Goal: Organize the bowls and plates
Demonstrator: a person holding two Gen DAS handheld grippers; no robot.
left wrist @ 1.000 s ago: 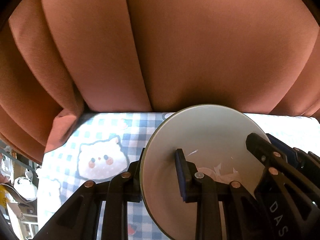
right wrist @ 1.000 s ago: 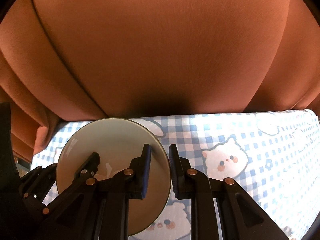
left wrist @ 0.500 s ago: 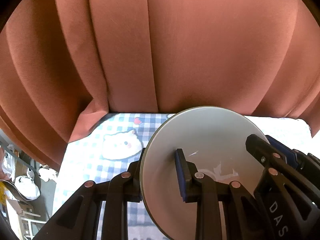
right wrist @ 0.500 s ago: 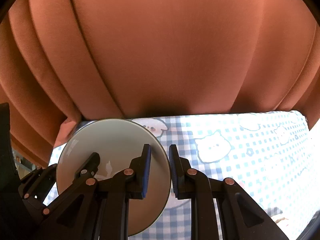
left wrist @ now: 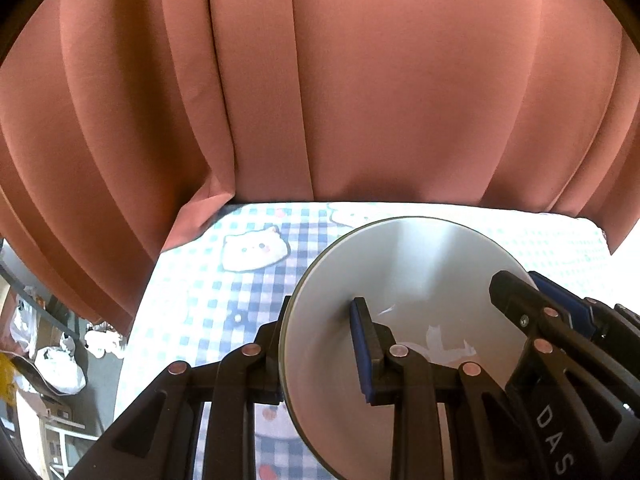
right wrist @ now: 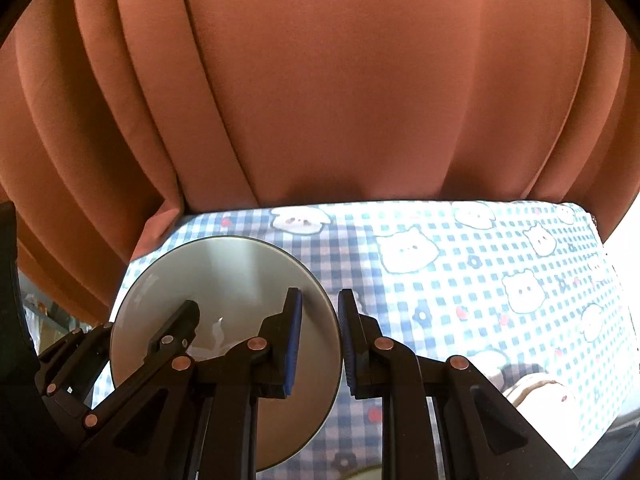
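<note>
A pale grey bowl (left wrist: 416,276) with a faint white print inside is held between both grippers above the table. My left gripper (left wrist: 320,352) is shut on its left rim, one finger inside and one outside. My right gripper (right wrist: 320,340) is shut on its right rim; the bowl shows in the right wrist view (right wrist: 224,280) too. The right gripper's fingers (left wrist: 520,296) show at the bowl's far side in the left wrist view. The left gripper's fingers (right wrist: 180,320) show in the right wrist view.
The table wears a blue and white checked cloth (right wrist: 480,280) with cartoon cats. A rust-coloured curtain (left wrist: 360,80) hangs right behind the table. The table's left edge drops to a floor with white bags (left wrist: 60,368). A brown and white object (right wrist: 540,392) lies at the lower right.
Both grippers and the bowl have risen or drawn back together; more of the tablecloth and its far edge now shows. The grip on the bowl is unchanged.
</note>
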